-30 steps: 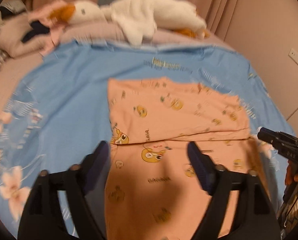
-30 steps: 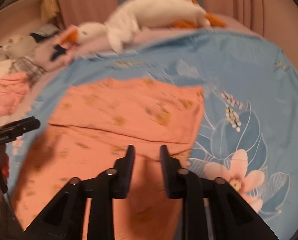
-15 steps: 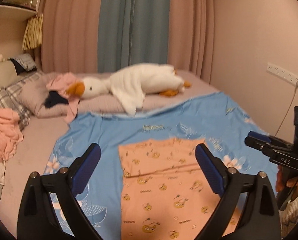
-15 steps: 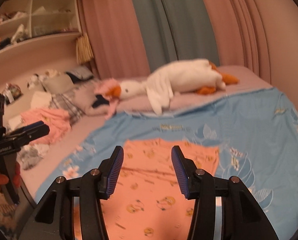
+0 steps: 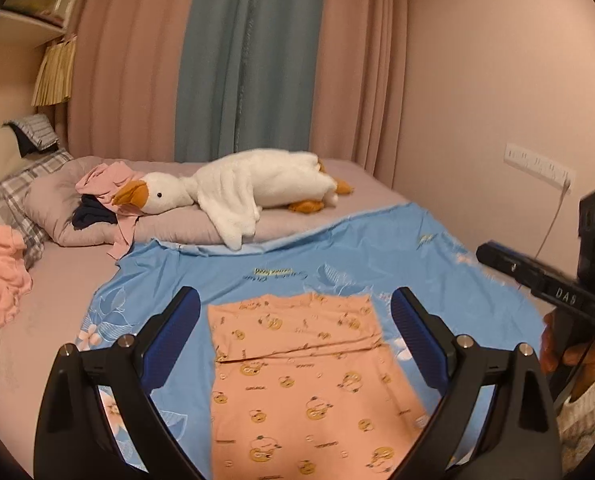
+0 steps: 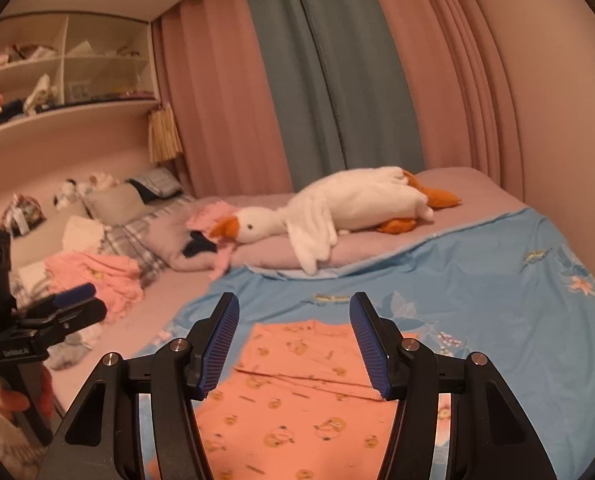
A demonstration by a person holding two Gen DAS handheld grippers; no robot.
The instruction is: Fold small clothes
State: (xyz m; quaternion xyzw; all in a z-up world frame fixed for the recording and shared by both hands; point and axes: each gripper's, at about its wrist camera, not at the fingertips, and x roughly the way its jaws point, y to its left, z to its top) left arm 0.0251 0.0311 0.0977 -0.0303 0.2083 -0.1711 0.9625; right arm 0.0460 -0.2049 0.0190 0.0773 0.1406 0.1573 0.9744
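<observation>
Garment: the orange printed garment [image 5: 301,384] lies flat on the blue sheet [image 5: 361,256] at the bed's near edge, its far part already doubled over.
Left gripper [image 5: 295,336]: released, jaws wide, holding nothing, above the cloth.
Right gripper [image 6: 293,344]: likewise spread and empty.
Next fold: I judge both should pinch matching near corners and carry them evenly.
Around: the plush goose [image 5: 233,192] and pink clothes pile [image 6: 97,272] lie well apart; nothing blocks.

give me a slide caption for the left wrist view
Open left claw above a partly folded orange garment on the blue sheet.
</observation>
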